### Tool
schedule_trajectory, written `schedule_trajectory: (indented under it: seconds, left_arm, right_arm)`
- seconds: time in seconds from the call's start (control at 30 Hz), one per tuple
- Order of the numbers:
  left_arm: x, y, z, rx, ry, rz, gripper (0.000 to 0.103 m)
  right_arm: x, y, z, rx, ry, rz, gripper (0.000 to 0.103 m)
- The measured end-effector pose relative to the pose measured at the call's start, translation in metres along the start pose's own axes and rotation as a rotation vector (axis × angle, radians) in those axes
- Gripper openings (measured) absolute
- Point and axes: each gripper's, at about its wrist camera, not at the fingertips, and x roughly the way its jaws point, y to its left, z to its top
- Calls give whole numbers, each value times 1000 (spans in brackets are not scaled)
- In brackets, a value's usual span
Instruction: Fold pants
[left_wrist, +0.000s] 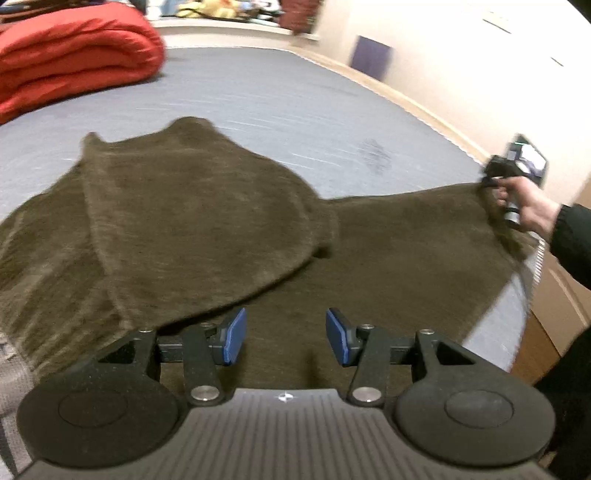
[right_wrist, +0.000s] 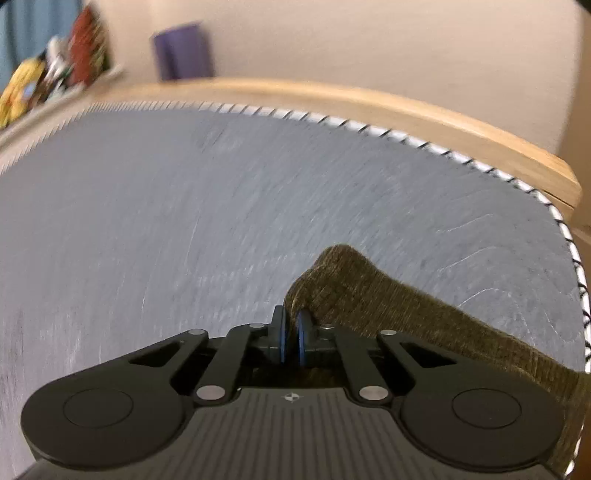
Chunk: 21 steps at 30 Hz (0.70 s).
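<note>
Dark olive-brown pants (left_wrist: 207, 218) lie spread on a grey-blue mattress (left_wrist: 280, 99), with one part folded over on the left. My left gripper (left_wrist: 285, 338) is open and empty just above the near part of the pants. My right gripper (right_wrist: 291, 334) is shut on an edge of the pants (right_wrist: 369, 295) and holds it lifted over the mattress (right_wrist: 184, 221). In the left wrist view the right gripper (left_wrist: 496, 181) pulls the cloth taut at the right edge of the bed.
A folded red quilt (left_wrist: 70, 55) lies at the far left of the mattress. A wooden bed frame (right_wrist: 369, 107) runs along the mattress edge, with a pale wall behind. Cluttered items (right_wrist: 44, 77) and a purple object (right_wrist: 183, 51) stand at the far end.
</note>
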Motion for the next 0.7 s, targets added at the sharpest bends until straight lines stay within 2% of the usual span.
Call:
schedule_trajectory:
  seconds: [0.07, 0.13, 0.2, 0.27, 0.3, 0.33, 0.4, 0.5, 0.57, 0.7]
  left_arm:
    - [0, 7, -1, -23, 6, 18, 53]
    - [1, 13, 0, -34, 20, 40, 53]
    - [4, 18, -2, -35, 36, 65, 53]
    - [7, 22, -4, -44, 56, 94, 52]
    - [7, 25, -7, -50, 73, 107, 52]
    - [11, 29, -9, -54, 103, 120, 50]
    - [28, 36, -20, -42, 219, 188, 42]
    - [27, 36, -24, -22, 205, 197, 42]
    - [19, 37, -19, -61, 191, 190, 43]
    - [-2, 37, -4, -113, 122, 210, 47]
  right_arm:
    - [-7, 1, 8, 21, -68, 28, 5]
    - [1, 5, 9, 9, -19, 60, 7]
    - [9, 6, 3, 6, 39, 36, 10]
    - [8, 4, -5, -18, 37, -2, 35]
    - [5, 3, -7, -33, 23, -19, 56]
    - [1, 3, -9, -51, 6, -38, 68]
    - [-5, 1, -10, -77, -10, -49, 69]
    - [-20, -6, -7, -65, -20, -26, 69]
    - [-38, 3, 1, -61, -48, -1, 69]
    - [-102, 38, 12, -95, -119, 147, 69]
